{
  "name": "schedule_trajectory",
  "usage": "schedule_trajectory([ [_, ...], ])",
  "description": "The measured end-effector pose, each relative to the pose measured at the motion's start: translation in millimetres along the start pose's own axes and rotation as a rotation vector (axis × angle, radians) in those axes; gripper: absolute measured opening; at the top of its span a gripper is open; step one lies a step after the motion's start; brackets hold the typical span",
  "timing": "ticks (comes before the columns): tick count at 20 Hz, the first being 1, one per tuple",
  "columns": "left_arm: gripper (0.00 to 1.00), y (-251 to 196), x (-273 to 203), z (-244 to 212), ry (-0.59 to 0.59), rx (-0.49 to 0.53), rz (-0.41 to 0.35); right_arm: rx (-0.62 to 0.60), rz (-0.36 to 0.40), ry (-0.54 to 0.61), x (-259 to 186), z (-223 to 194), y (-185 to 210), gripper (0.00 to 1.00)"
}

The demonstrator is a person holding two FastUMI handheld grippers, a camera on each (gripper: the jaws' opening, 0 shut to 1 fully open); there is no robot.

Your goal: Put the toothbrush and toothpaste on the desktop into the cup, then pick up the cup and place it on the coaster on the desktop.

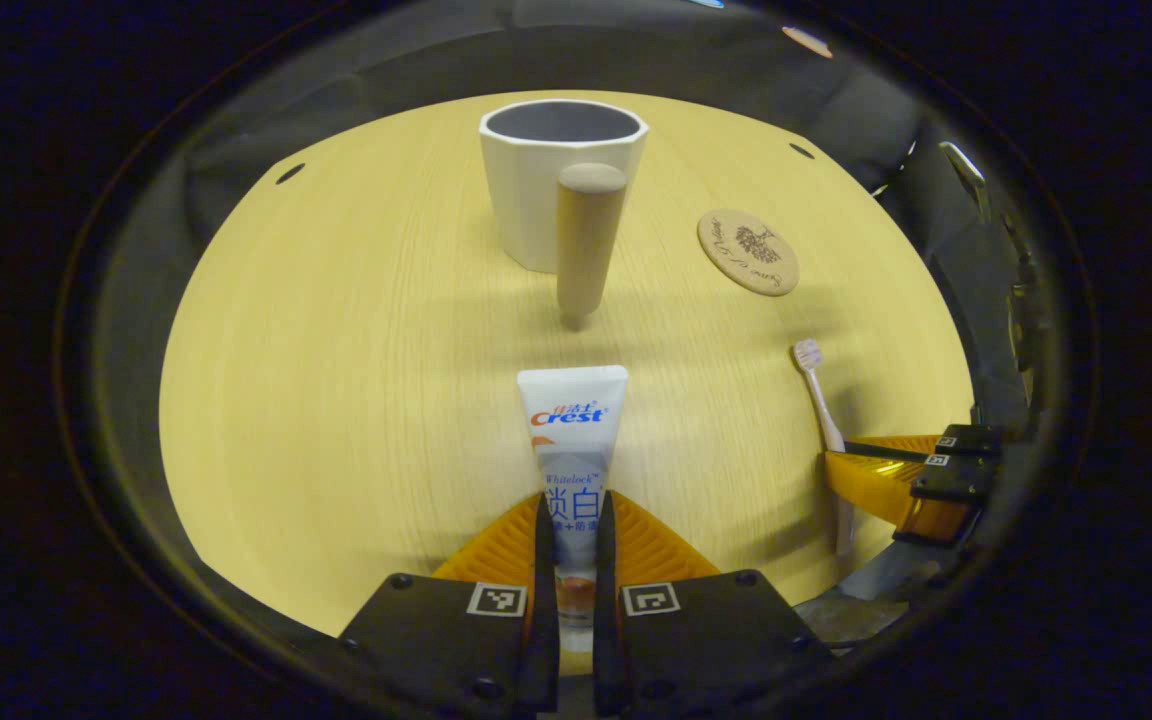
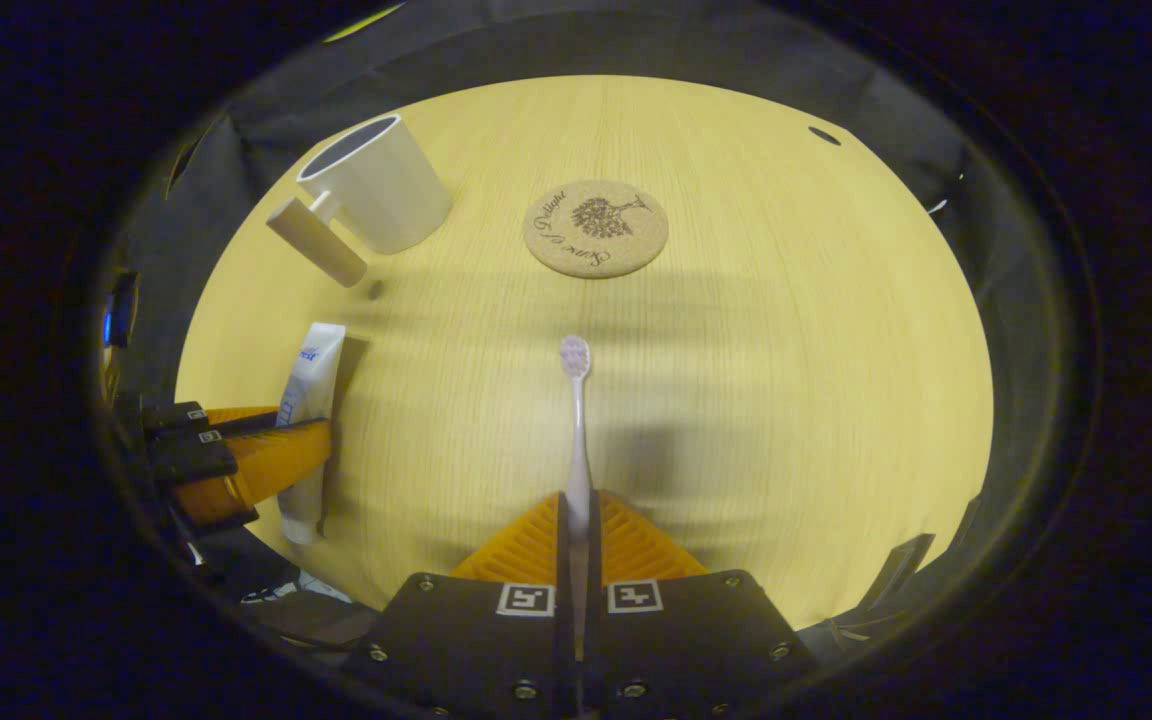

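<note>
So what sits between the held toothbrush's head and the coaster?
Nothing: in the right gripper view, bare desktop runs from the toothbrush head to the coaster.

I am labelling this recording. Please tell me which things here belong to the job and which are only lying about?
Belong to the job:
- toothpaste, held by the left gripper
- toothbrush, held by the right gripper
- cup, empty, with a wooden handle
- coaster, bare

Only lying about:
- nothing else on the table

Toothpaste (image 1: 573,450) and toothbrush (image 2: 576,440) clamped; cup (image 1: 556,180) upright.
</note>
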State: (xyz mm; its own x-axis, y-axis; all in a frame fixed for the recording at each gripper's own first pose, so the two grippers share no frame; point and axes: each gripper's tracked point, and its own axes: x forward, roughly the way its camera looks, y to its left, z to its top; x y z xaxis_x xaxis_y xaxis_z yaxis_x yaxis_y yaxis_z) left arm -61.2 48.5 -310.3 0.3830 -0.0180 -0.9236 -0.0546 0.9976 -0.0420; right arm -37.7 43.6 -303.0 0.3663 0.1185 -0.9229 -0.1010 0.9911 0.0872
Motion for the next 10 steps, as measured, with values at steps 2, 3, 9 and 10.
schedule_trajectory([
  [2,0.21,2.0,-2.5,3.1,-0.028,-0.013,0.006,-0.007,0.009,-0.022,-4.0,0.7,0.6,0.05],
  [3,0.20,3.2,-4.7,2.9,-0.035,-0.022,0.007,-0.007,0.020,-0.033,-8.1,2.0,1.5,0.05],
  [9,0.20,19.5,-20.4,12.0,-0.109,-0.082,0.047,-0.004,0.104,-0.160,-35.1,21.3,10.8,0.05],
  [10,0.20,21.6,-24.1,14.5,-0.119,-0.092,0.051,-0.006,0.116,-0.179,-39.5,25.9,12.6,0.05],
])
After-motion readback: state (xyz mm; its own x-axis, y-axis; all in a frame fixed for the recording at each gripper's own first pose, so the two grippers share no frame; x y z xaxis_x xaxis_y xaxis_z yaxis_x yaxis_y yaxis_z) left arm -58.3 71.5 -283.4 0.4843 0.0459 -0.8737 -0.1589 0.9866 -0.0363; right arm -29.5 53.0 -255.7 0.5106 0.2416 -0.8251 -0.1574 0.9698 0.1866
